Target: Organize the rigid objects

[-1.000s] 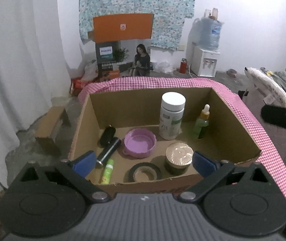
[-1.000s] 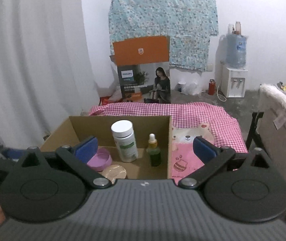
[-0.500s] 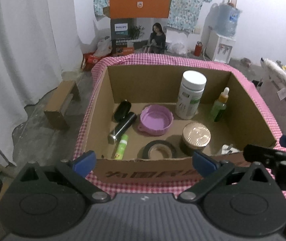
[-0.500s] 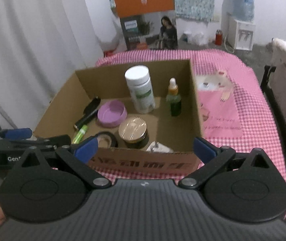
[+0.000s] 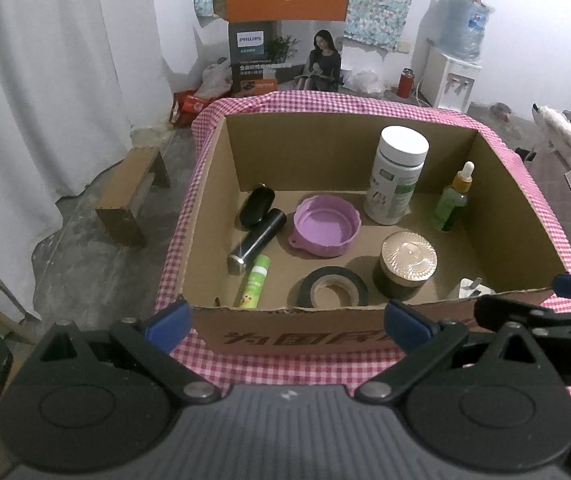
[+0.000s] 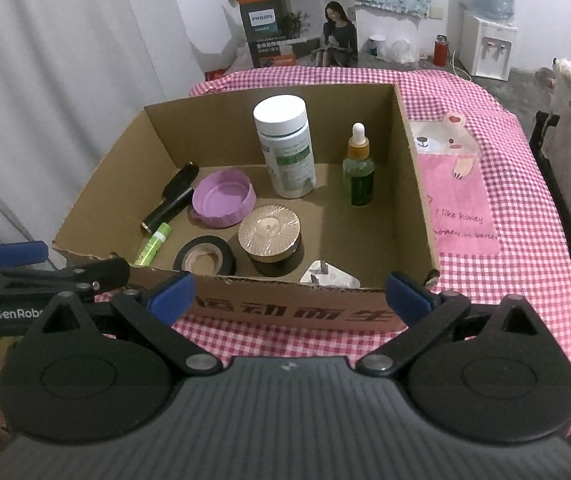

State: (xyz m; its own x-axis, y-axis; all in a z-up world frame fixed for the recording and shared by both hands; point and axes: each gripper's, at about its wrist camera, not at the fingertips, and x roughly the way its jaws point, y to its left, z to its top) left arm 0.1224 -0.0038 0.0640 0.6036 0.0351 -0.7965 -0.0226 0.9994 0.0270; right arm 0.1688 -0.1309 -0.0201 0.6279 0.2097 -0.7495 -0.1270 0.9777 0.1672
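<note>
An open cardboard box (image 5: 213, 196) (image 6: 413, 184) stands on a pink checked cloth. Inside it are a white pill bottle (image 5: 397, 176) (image 6: 285, 144), a green dropper bottle (image 5: 454, 200) (image 6: 359, 170), a purple lid (image 5: 327, 230) (image 6: 223, 198), a gold-lidded jar (image 5: 407, 262) (image 6: 271, 238), a black tape roll (image 5: 333, 290) (image 6: 205, 260), two black tubes (image 5: 257, 240), a green stick (image 5: 254, 282) (image 6: 153, 242) and a white plug (image 6: 327, 276). My left gripper (image 5: 285, 320) and my right gripper (image 6: 289, 296) both hover open and empty before the box's near wall.
The pink checked cloth (image 6: 525, 184) with a bear print lies bare right of the box. Behind the table stand a printed carton (image 5: 285, 56), a water dispenser (image 5: 453, 76) and white curtains (image 5: 45, 80). A small wooden stool (image 5: 133, 196) sits on the floor at left.
Both grippers have pulled back and risen, so the views now look down into the box from in front of its near wall. Both stay open and empty.
</note>
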